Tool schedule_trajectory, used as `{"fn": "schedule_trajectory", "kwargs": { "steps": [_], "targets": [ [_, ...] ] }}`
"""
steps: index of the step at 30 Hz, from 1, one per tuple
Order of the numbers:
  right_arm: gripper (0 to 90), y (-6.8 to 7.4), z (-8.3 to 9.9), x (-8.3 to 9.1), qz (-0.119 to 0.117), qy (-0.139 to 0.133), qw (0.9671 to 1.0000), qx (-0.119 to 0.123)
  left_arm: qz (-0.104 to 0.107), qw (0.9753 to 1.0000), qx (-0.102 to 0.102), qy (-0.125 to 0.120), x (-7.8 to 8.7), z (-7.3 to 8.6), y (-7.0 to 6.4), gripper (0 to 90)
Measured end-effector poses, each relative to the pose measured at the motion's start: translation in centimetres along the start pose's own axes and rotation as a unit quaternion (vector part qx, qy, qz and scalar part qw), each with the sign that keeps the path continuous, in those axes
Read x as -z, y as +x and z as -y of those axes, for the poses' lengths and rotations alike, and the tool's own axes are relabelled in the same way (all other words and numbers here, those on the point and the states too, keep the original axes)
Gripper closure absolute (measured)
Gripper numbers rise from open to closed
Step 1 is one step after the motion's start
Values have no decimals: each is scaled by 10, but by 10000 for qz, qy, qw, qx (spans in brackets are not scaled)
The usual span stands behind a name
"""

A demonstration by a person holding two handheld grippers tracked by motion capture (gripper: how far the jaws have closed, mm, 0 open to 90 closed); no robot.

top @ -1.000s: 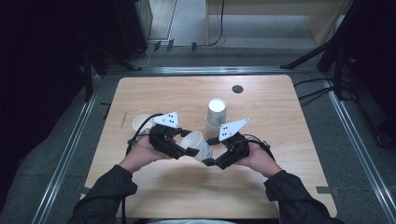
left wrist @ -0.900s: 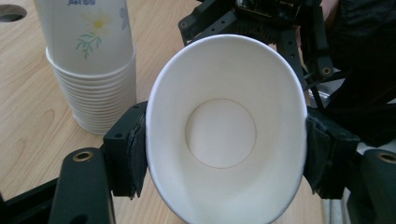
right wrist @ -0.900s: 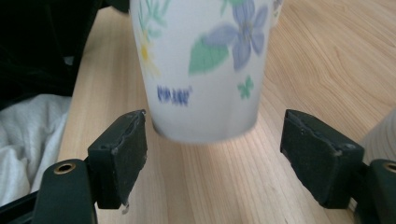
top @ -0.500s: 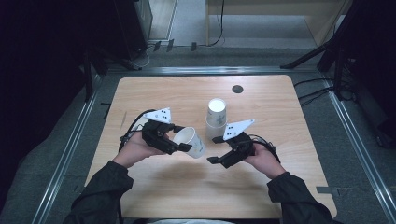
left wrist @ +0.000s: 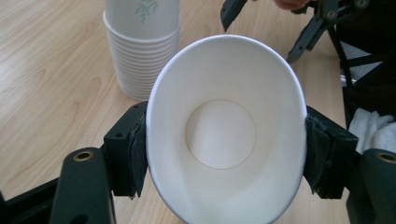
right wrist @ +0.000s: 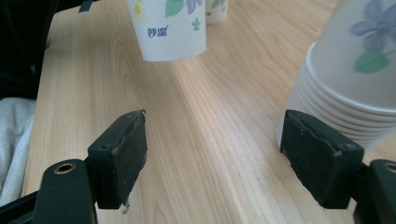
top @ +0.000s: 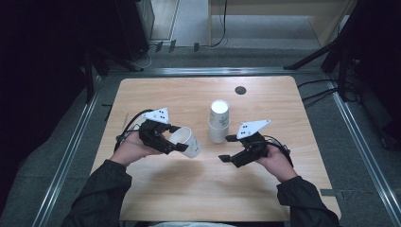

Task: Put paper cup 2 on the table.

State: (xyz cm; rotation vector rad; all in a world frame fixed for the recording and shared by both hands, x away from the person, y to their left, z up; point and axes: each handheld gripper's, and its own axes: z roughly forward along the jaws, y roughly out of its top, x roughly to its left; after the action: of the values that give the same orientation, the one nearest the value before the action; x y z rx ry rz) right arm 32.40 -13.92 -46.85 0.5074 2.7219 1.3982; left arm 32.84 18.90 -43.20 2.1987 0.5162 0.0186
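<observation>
While the high view has the left gripper [top: 176, 138] carrying a paper cup [top: 187, 141] above the worktop [top: 189, 184], beside the cup stack [top: 219, 122], its own view shows jaws squeezing the rim oval; the right gripper [right wrist: 215, 161] gapes empty, so setting down seems next

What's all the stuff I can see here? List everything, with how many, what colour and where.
Single paper cup: one, white with a flower print, squeezed sideways in the left claw, open mouth toward the claw camera.
Stack of paper cups: one stack, white with flower prints, upside down at mid table.
Table: one, light wood.
Round hole: one, dark, near the table's far edge.
Metal rails: grey, on the floor around the table.
Right claw: black, jaws open, empty, beside the stack.
Sleeves: two, dark, at bottom.
</observation>
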Motion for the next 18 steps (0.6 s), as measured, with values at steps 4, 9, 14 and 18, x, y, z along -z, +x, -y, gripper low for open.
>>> {"fn": "schedule_trajectory", "kwargs": {
  "steps": [4,9,14,18],
  "targets": [
    [237,-2,0,6,112,-82,9999,-40,-84,9999,5,66,4,5,2,283],
    [238,-4,3,12,176,-112,9997,-86,-144,9999,14,74,9,9,2,282],
    [238,-6,6,19,239,-181,9995,-54,-229,9997,66,58,16,15,3,282],
    [243,-9,8,23,291,-183,9994,-89,-290,9995,119,74,22,20,3,281]
  ]
}}
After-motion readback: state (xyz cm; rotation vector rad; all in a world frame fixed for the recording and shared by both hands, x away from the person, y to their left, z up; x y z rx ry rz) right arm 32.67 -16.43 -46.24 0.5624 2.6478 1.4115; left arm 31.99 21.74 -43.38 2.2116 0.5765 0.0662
